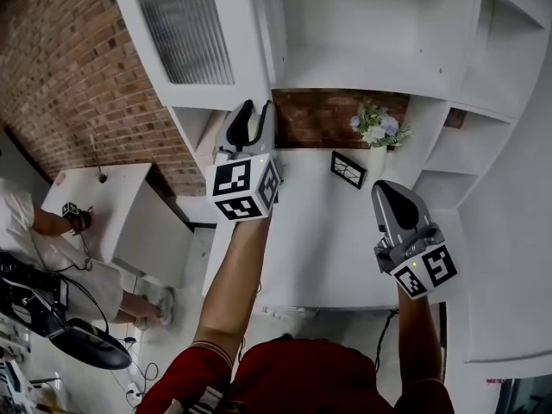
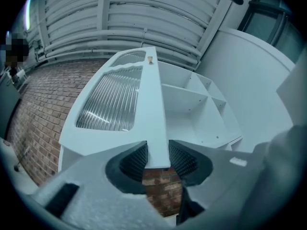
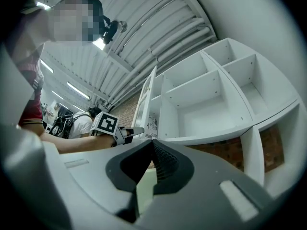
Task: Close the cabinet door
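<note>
White cabinet door (image 1: 185, 33) with a ribbed glass pane (image 1: 183, 26) hangs open at upper left of the head view, your left gripper (image 1: 259, 109) at its lower edge; a flower vase (image 1: 377, 136) and a picture frame (image 1: 348, 169) stand on the counter (image 1: 319, 231) past your right gripper (image 1: 390, 195). Left gripper view: ridged pads (image 2: 135, 161) clamp the door's edge, brick wall (image 2: 43, 109) to its left, open shelves (image 2: 192, 104) to its right. Right gripper view: your jaws meet at the tips, holding nothing, the door edge-on beside the shelves.
</note>
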{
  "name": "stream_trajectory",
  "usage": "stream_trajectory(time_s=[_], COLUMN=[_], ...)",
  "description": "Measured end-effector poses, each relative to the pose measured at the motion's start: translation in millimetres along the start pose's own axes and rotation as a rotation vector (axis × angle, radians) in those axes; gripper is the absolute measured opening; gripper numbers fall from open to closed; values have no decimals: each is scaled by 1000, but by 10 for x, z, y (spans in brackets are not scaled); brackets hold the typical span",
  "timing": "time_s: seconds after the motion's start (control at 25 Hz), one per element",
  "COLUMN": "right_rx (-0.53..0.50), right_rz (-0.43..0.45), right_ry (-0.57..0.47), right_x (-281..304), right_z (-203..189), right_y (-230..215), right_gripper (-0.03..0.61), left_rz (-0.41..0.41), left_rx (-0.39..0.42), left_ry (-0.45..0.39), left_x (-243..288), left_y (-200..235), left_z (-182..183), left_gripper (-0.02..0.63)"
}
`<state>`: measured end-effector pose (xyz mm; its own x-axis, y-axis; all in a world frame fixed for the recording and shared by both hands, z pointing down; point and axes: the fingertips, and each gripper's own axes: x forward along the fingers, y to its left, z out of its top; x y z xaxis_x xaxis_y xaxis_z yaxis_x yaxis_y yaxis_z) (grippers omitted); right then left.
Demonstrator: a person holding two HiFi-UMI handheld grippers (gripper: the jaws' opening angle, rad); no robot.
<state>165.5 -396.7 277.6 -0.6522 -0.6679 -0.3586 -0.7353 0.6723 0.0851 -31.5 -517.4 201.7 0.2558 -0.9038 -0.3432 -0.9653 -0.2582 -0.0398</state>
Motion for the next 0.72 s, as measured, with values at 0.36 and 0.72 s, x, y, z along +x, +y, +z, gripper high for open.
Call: stream_trajectory(time_s=[0.36, 0.72], right_rx=[10, 9], right_rz=[-14, -29], right_ry=[-1, -10], right_x=[70, 183], right_z=[-70, -118], right_y=[-49, -113], right_gripper=[15, 15], left_rz=[-16, -32], left_rx=[-14, 3], left_ry=[21, 38], left_x=[203, 385], left_y=[-2, 65], left_z=[-76, -150], left_gripper=[139, 81])
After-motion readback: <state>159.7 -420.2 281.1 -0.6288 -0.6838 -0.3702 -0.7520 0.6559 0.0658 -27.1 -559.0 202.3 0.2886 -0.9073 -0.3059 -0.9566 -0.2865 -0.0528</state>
